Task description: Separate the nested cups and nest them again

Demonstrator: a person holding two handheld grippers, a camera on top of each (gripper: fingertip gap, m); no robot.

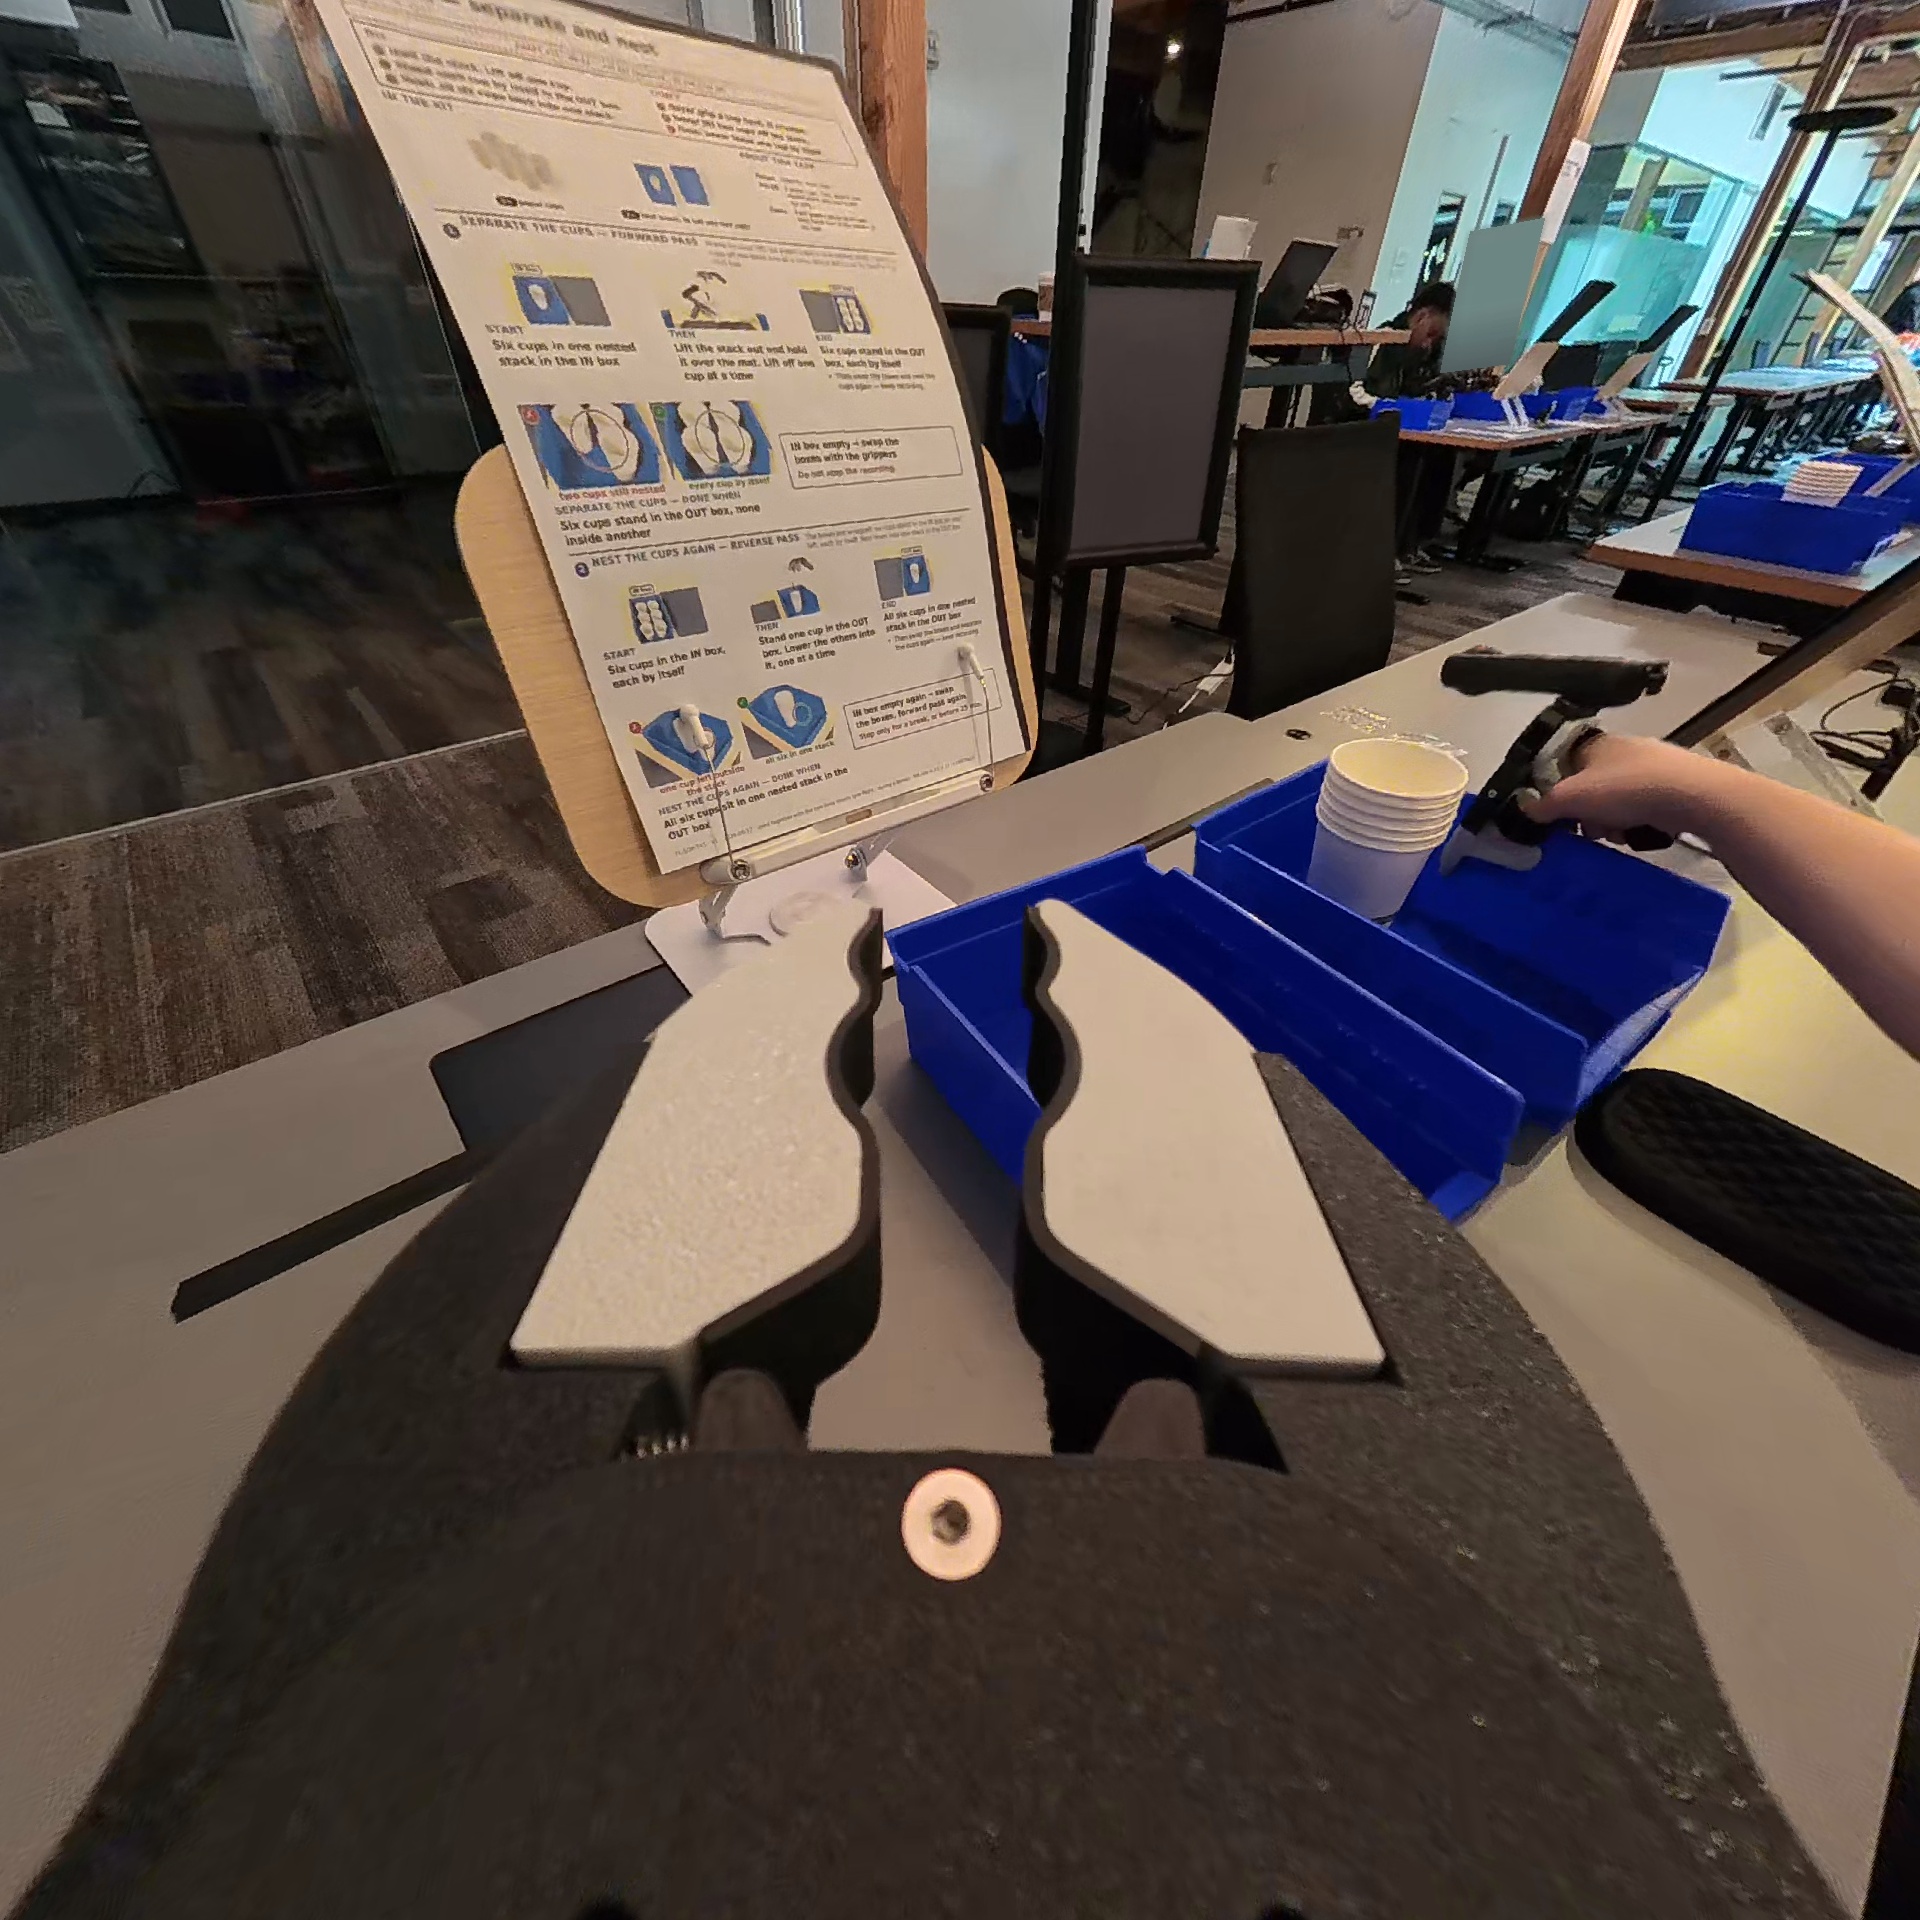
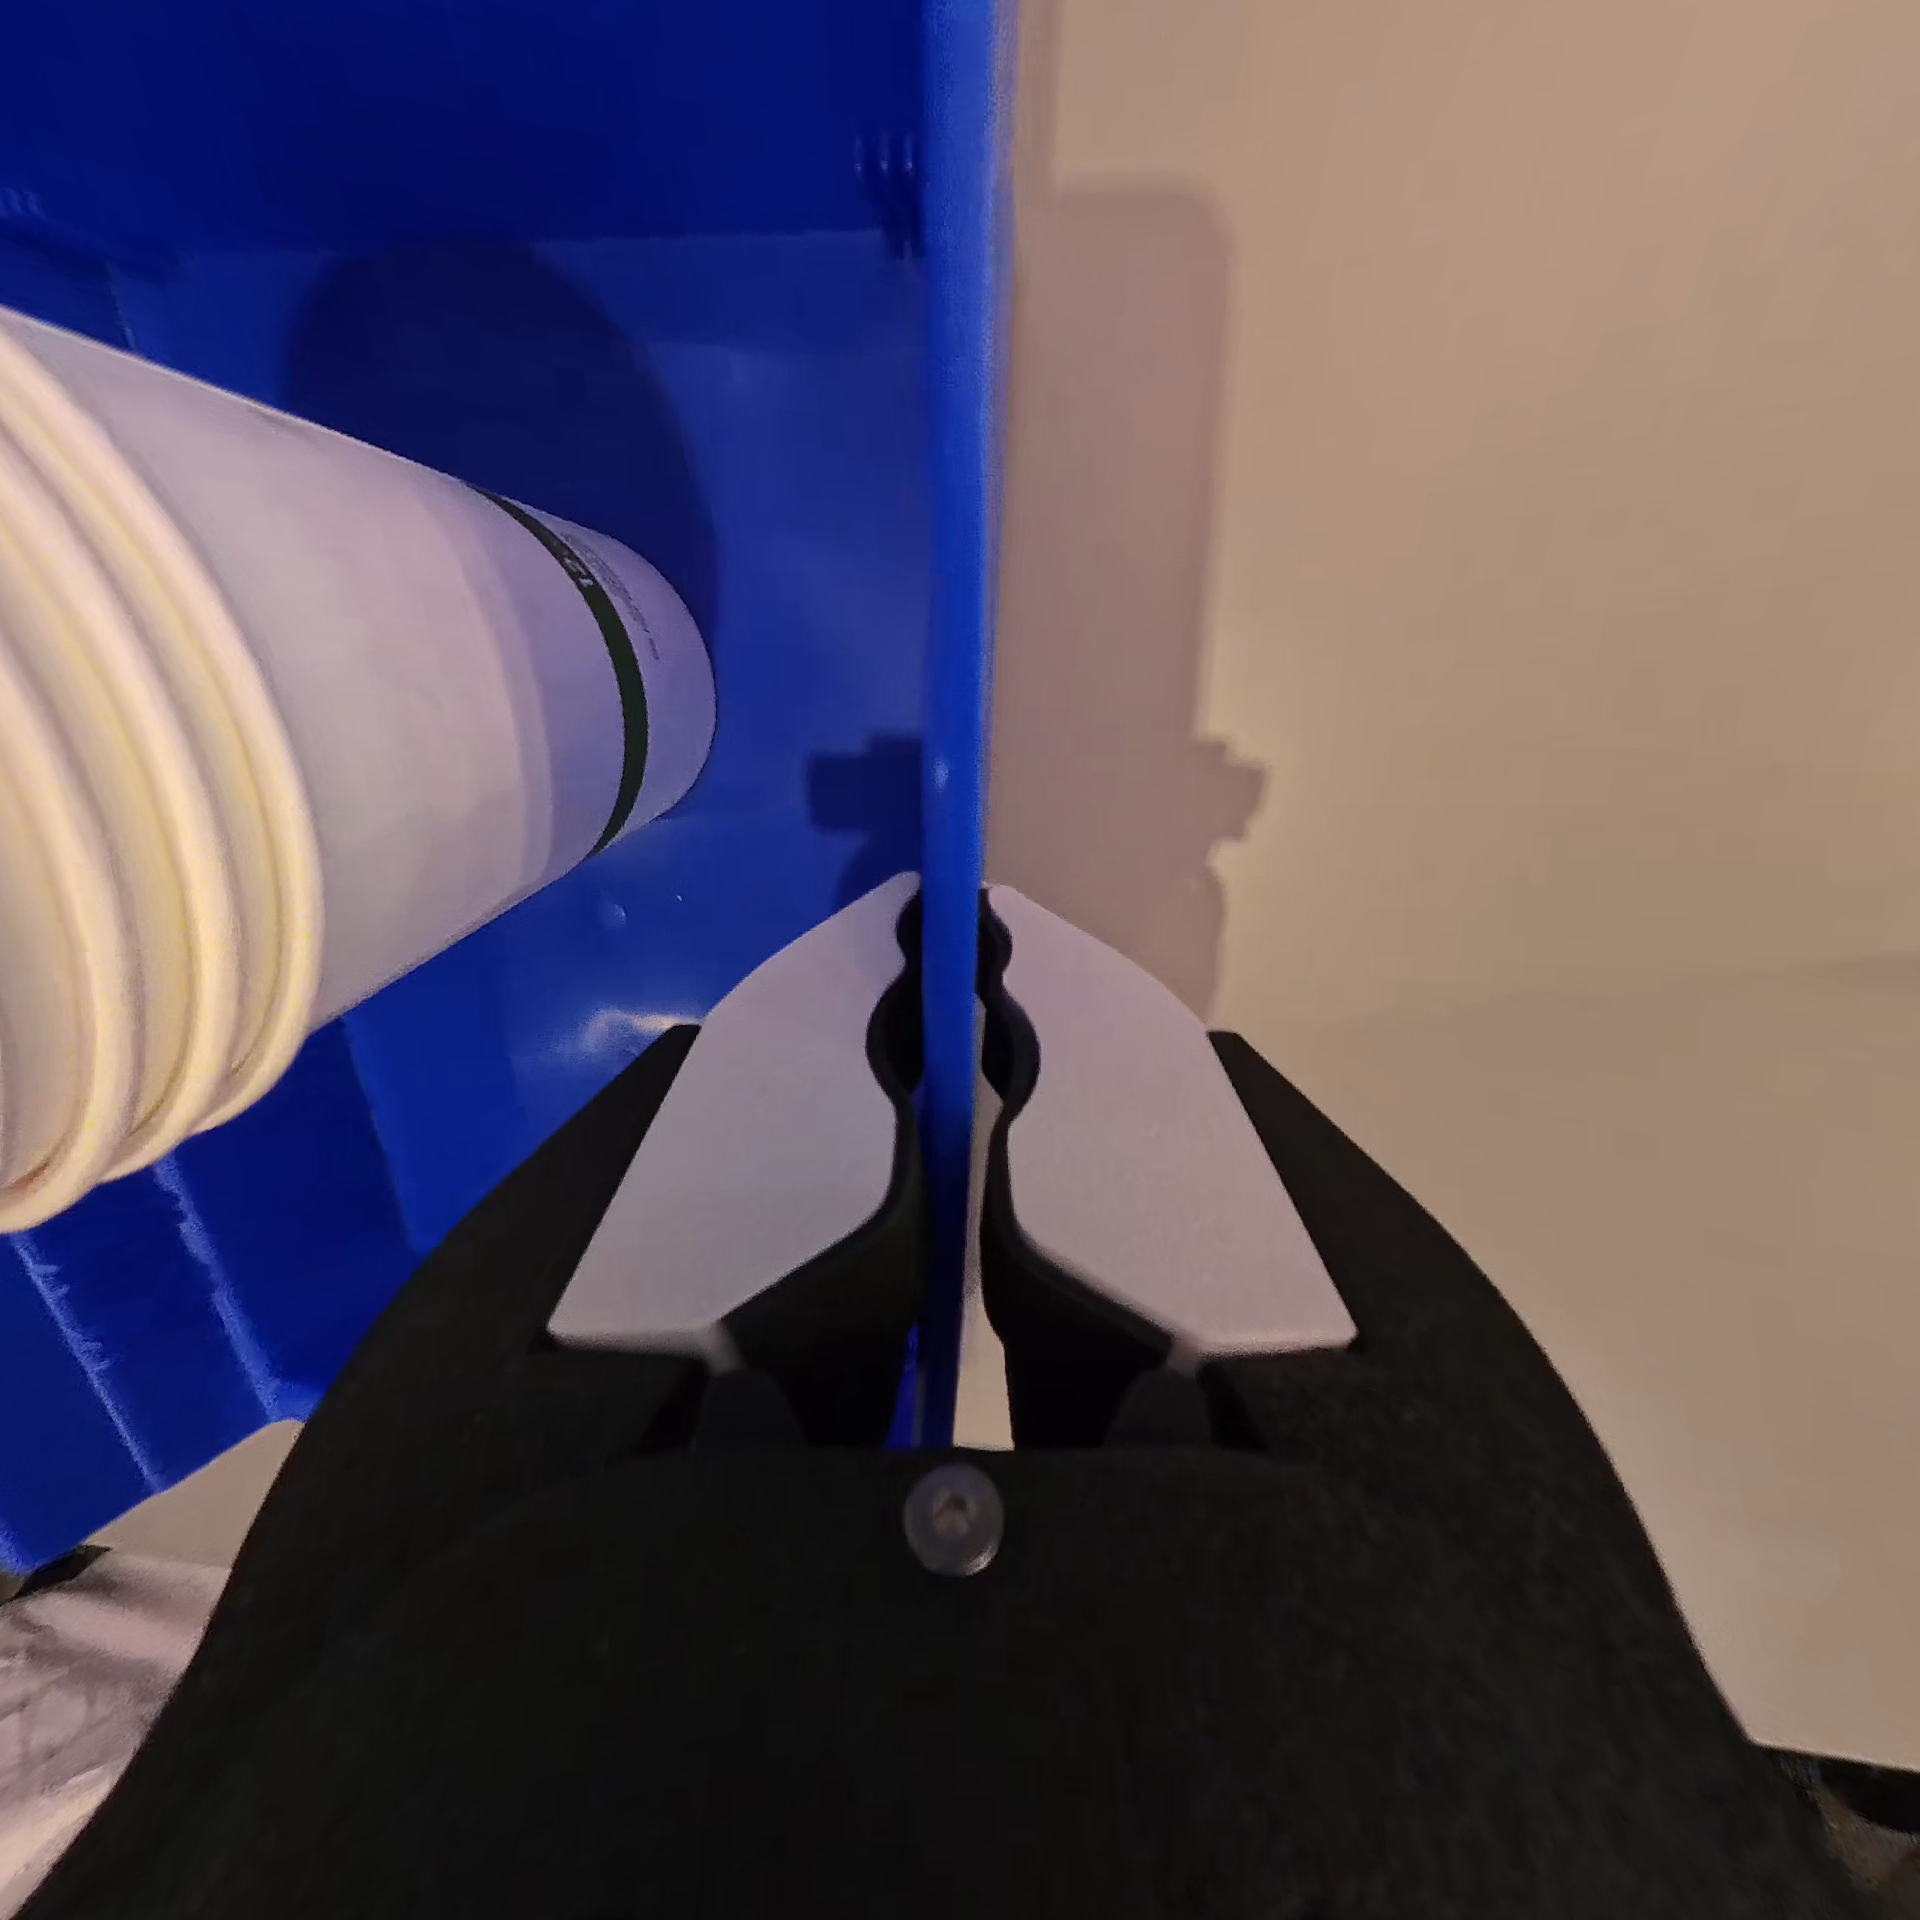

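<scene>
Left tongs (image 1: pixel 951 1029): yours, nearest in the left wrist view, hovering low over the grey bench (image 1: pixel 312 1143); the jaws stand apart with a narrow gap and nothing between them.
Dark mat (image 1: pixel 540 1081): flat on the bench under and just left of the left tongs.
Near blue box (image 1: pixel 1226 997): just beyond the left tongs' tips, to the right; a long open bin, and you can see no cups in the part that shows.
Black pad (image 1: pixel 1766 1195): ribbed oval, right of the near box, lying on the bench.
Far blue box (image 1: pixel 1558 935): set touching the near box on its far right side.
Stack of cups (image 1: pixel 1382 831): white paper cups nested in one stack, upright at the far left end of the far box; in the right wrist view the stack (image 2: pixel 312 748) fills the left of the frame, its base on the box floor.
Right tongs (image 2: pixel 951 935): closed on the thin upright wall (image 2: pixel 961 520) of the far box, one finger inside, one outside; from the left wrist view you see them (image 1: pixel 1486 847) just right of the stack, apart from it.
Your hand (image 1: pixel 1600 800): on the right tongs' handle.
Instruction sheet (image 1: pixel 675 416): on a wooden stand at the bench's far edge, left of the boxes.
</scene>
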